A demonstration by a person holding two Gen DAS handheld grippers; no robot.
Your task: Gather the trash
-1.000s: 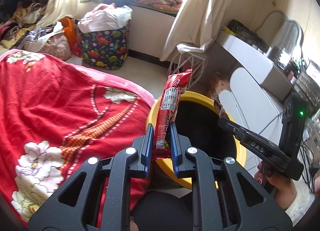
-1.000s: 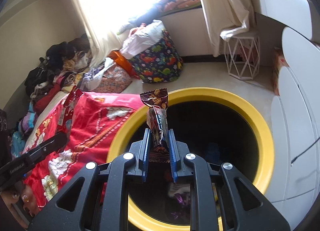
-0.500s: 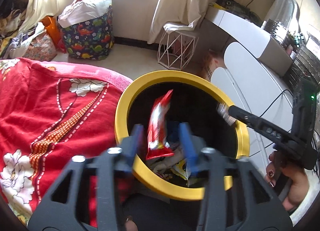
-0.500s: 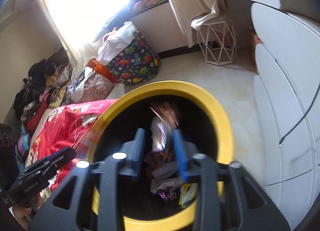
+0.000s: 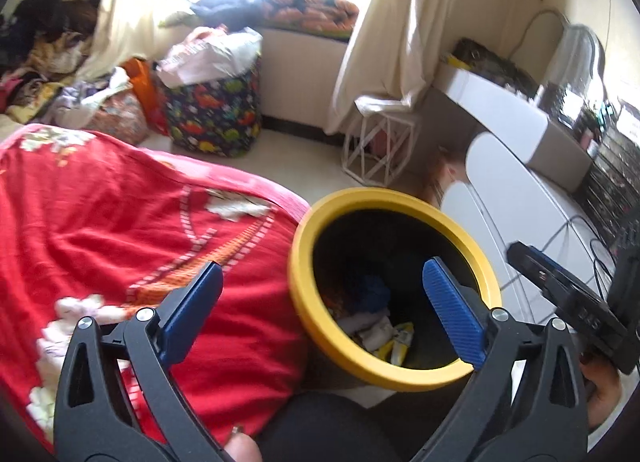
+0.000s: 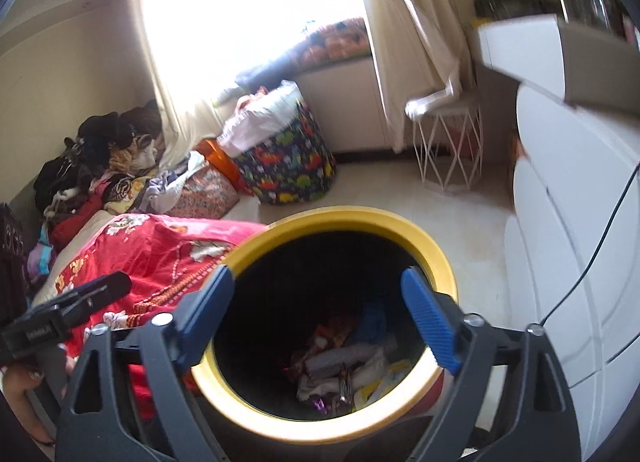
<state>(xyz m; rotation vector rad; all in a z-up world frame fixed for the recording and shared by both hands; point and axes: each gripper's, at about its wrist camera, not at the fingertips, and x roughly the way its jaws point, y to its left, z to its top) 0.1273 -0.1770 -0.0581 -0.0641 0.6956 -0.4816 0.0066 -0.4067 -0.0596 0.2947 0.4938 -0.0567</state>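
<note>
A round bin with a yellow rim [image 5: 304, 238] [image 6: 436, 250] stands on the floor beside the bed, its inside dark. Several crumpled wrappers [image 6: 344, 366] [image 5: 384, 334] lie at its bottom. My left gripper [image 5: 322, 274] hangs above the bin's near-left rim, its jaws opening wide with nothing between them. My right gripper [image 6: 316, 278] is over the bin's mouth, jaws likewise opening and empty. Each gripper shows in the other's view: the right gripper [image 5: 568, 290] at the right edge, the left gripper [image 6: 68, 310] at the lower left, each in a hand.
A red flowered blanket [image 5: 120, 222] covers the bed left of the bin. Behind stand a dinosaur-print fabric hamper [image 5: 212, 118], a white wire stool [image 5: 380, 150], curtains and piled clothes [image 6: 92, 154]. White drawers [image 6: 580, 262] and a cable lie close on the right.
Both grippers let go: the red wrapper left my left jaws and the brown wrapper my right, both dropping into the bin. Both jaws spread wide and both views shifted over the bin.
</note>
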